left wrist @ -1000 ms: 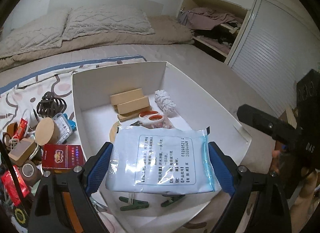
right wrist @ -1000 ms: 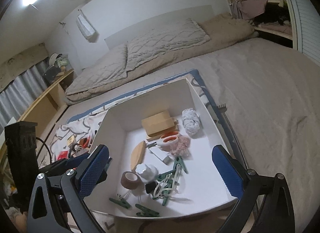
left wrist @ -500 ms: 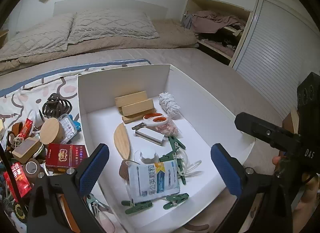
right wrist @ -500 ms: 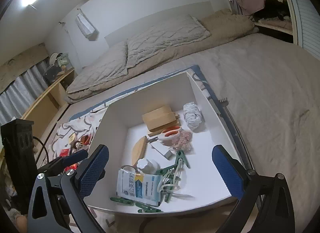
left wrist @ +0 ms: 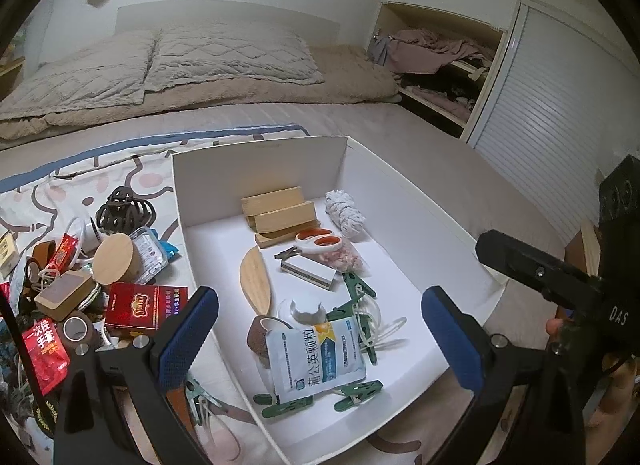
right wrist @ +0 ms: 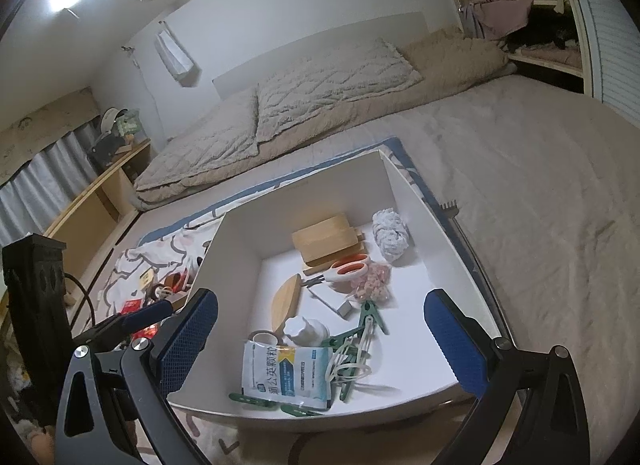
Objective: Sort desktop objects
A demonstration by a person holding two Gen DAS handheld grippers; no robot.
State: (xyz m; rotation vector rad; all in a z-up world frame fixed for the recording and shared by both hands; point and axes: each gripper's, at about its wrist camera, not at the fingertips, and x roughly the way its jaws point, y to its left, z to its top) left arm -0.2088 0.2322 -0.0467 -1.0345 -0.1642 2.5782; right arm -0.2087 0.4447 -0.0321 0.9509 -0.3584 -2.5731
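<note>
A white box (left wrist: pixel 256 157) (right wrist: pixel 440 237) sits on the bed and holds sorted items. A white and blue sachet (left wrist: pixel 316 359) (right wrist: pixel 286 375) lies at the box's near end, over green clothes pegs (left wrist: pixel 356 391). Further in are wooden blocks (left wrist: pixel 280 211), orange-handled scissors (left wrist: pixel 318 241) and a wooden spatula (left wrist: pixel 256 281). My left gripper (left wrist: pixel 320 333) is open and empty above the box's near left side. My right gripper (right wrist: pixel 320 337) is open and empty above the box's near edge.
A pile of loose items lies left of the box: a red packet box (left wrist: pixel 146 303), a round wooden lid (left wrist: pixel 116 259), a black hair claw (left wrist: pixel 124 213), tape (left wrist: pixel 76 329). Pillows (left wrist: pixel 160 61) are at the back, a closet (left wrist: pixel 440 65) at the right.
The left gripper let go of the sachet, which dropped into the box's near end. The gripper has since pulled back and up. The right gripper has barely moved.
</note>
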